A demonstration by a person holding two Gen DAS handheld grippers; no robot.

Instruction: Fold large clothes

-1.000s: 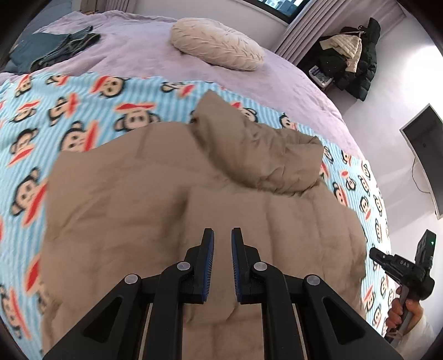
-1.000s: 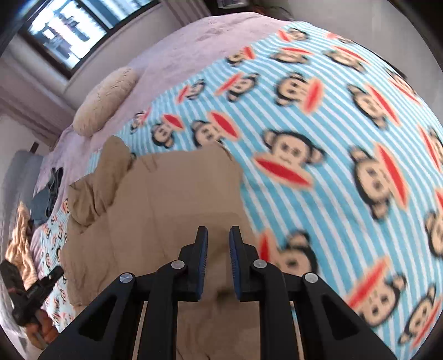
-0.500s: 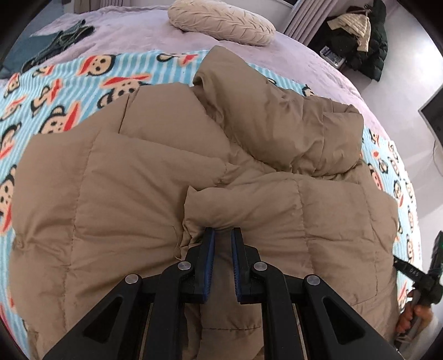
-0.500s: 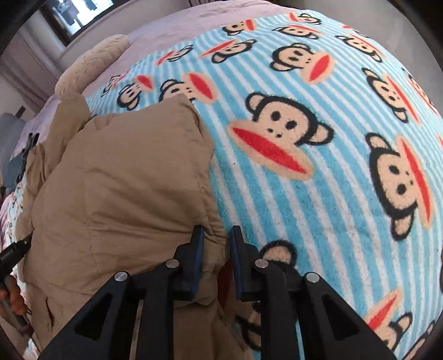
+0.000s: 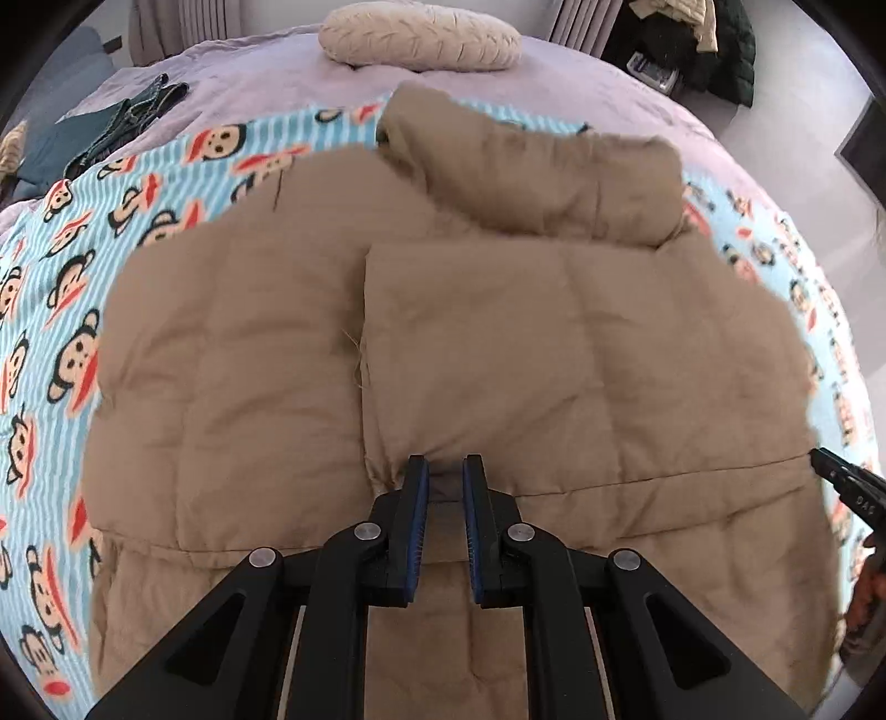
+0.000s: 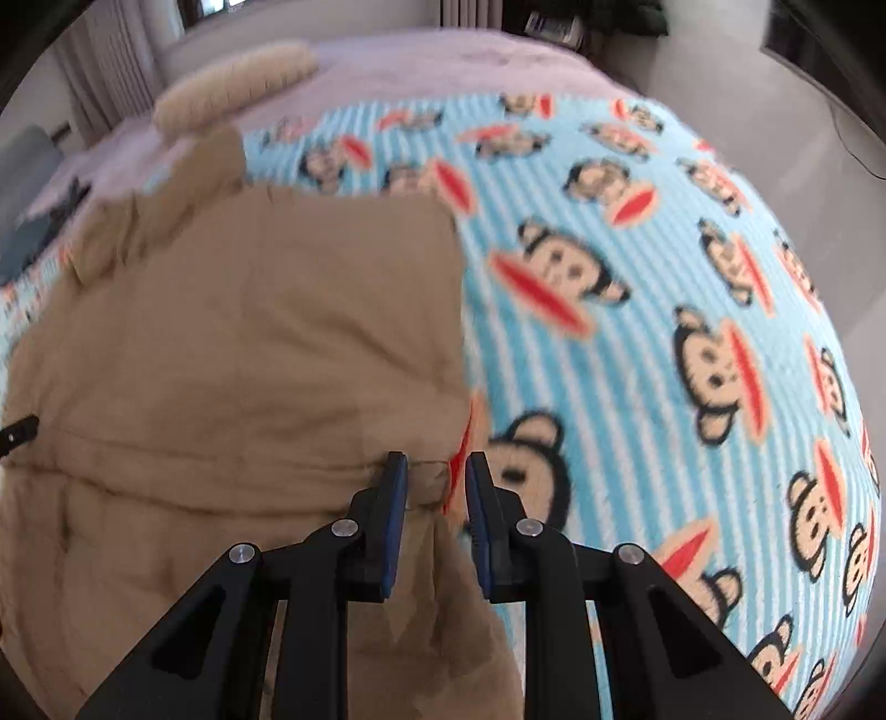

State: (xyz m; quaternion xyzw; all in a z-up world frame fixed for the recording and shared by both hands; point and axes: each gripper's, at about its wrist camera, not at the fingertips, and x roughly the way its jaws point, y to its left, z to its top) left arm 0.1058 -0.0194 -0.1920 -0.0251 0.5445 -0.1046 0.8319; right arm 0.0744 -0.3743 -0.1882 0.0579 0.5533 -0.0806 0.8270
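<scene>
Tan puffer jacket [image 5: 498,354] lay spread on a blue striped monkey-print blanket [image 6: 637,332] that covered the near part of a bed, its hood [image 5: 542,183] bunched at the far end toward a cream pillow [image 5: 421,39] on the lilac bedspread [image 5: 288,83]. One front panel was folded over the other, leaving a straight edge down the middle of the coat. The left gripper [image 5: 446,471] pointed steeply down at the hem end of that folded panel, its jaws nearly together and pinching a small tuck of tan fabric between the blue pads. The right gripper [image 6: 436,471] sat at the jacket's right edge where it met the blanket; its jaws had just been opening and stood a little apart, with the fabric edge lying between them and not clearly pressed. Dark clothes [image 5: 111,127] lay on the far left of the bed
</scene>
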